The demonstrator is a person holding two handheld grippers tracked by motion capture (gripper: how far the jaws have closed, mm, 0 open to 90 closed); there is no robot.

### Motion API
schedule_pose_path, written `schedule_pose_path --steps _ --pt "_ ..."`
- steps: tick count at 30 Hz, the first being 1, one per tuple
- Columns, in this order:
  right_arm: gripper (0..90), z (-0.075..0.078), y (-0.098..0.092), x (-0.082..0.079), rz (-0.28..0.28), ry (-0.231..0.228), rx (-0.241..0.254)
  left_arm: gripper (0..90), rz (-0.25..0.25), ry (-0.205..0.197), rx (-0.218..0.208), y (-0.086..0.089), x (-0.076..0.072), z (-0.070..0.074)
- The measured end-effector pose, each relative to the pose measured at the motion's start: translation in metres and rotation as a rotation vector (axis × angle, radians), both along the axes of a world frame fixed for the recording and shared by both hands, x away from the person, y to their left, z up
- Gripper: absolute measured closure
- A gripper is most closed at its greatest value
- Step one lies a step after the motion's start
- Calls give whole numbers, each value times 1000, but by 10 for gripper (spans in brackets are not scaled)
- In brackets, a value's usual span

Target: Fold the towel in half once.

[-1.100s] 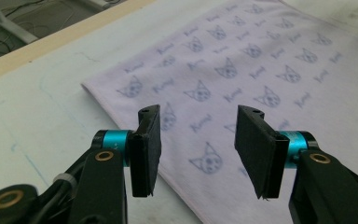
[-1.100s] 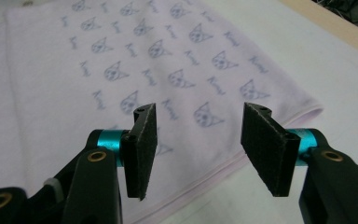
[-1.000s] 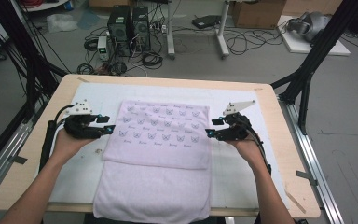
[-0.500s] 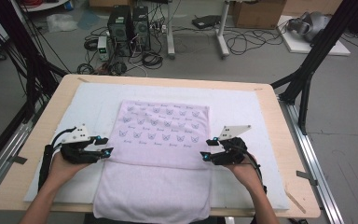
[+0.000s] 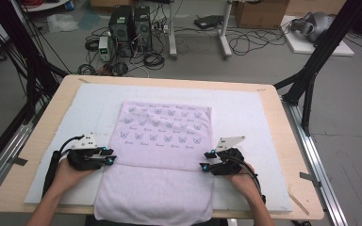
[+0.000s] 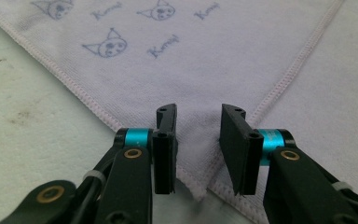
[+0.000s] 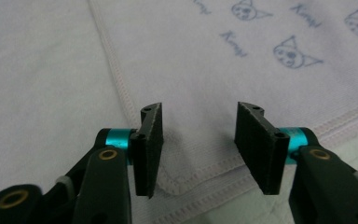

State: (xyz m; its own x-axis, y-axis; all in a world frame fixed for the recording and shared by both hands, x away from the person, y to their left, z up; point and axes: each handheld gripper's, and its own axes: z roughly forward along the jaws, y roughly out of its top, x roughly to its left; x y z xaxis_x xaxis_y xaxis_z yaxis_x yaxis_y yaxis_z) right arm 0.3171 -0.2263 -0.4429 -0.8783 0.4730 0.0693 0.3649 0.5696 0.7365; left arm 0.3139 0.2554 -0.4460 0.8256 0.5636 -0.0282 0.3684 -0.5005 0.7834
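Left tongs [image 5: 111, 159] and right tongs [image 5: 203, 165] low, jaws apart, just closing.

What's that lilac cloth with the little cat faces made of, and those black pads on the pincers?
The lilac cloth looks like soft terry or microfibre: fine matte nap, stitched hem, printed cat faces. The pads seem to be dense black foam or rubber, going by their dull, grainy surface; which one is hard to say.
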Motion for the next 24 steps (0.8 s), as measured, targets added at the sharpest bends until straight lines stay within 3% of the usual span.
schedule_pose_path --steps 7,10,24 --pt "737 -2 0 -3 -3 -39 -25 848 1 -25 9 -3 -2 -1" --pt "848 -1 0 -4 1 -50 -28 869 8 -29 17 -4 -2 0" --pt "874 13 -12 -5 -13 -72 102 876 40 -69 -49 -2 -8 20"
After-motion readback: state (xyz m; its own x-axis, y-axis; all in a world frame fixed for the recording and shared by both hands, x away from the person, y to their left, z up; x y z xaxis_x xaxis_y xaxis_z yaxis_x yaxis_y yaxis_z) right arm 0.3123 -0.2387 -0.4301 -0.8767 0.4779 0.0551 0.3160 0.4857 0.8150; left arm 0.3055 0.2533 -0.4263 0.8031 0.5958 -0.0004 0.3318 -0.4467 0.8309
